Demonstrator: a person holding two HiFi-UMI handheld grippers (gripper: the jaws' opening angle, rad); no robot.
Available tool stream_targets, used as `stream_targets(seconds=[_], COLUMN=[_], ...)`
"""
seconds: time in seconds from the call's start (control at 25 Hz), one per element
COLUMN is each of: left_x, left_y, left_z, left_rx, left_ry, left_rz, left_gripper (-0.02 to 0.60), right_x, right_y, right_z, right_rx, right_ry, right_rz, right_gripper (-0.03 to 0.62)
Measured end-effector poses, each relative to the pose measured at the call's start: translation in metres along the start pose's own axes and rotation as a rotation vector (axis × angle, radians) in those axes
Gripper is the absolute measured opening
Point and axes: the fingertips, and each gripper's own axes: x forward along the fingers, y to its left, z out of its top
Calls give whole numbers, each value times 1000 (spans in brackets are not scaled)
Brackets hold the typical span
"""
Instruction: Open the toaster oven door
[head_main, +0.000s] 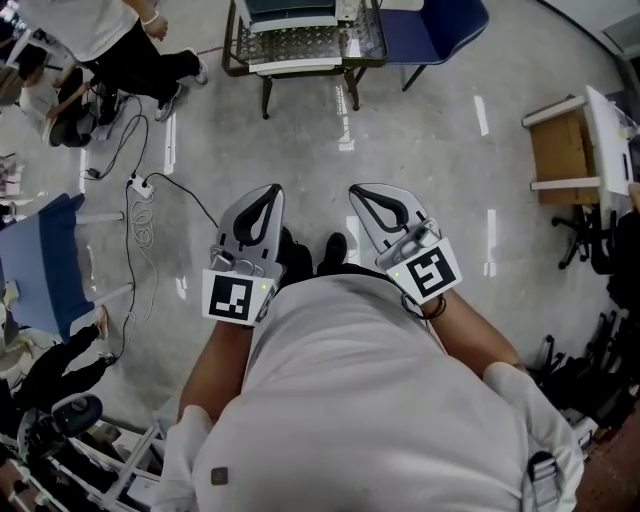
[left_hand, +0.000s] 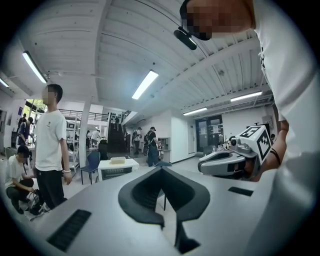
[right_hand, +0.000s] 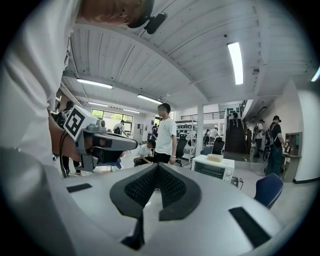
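Note:
The white toaster oven (head_main: 300, 45) stands on a low stand at the top of the head view, well ahead of both grippers, with its door shut. It also shows in the distance in the left gripper view (left_hand: 117, 168) and the right gripper view (right_hand: 214, 167). My left gripper (head_main: 272, 190) and right gripper (head_main: 360, 190) are held side by side at waist height over the floor, pointing toward the oven. The left gripper (left_hand: 161, 168) is shut with nothing in it. So is the right gripper (right_hand: 158, 165).
A blue chair (head_main: 430, 30) stands right of the oven. A wooden shelf (head_main: 565, 150) is at the right edge. A power strip with cables (head_main: 140, 187) lies on the floor to the left. A person in a white shirt (left_hand: 50, 145) stands left of the oven.

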Motion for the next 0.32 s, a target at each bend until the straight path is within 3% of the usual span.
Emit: stream_targets(seconds=[0.32], left_x=[-2], left_y=[16], left_z=[-1], left_rx=[-5], left_ry=[11], left_rz=[0], left_gripper=[15], right_x=[15], right_y=[2], right_z=[5], right_rx=[-6], right_ry=[3], right_rz=[1], right_gripper=[18])
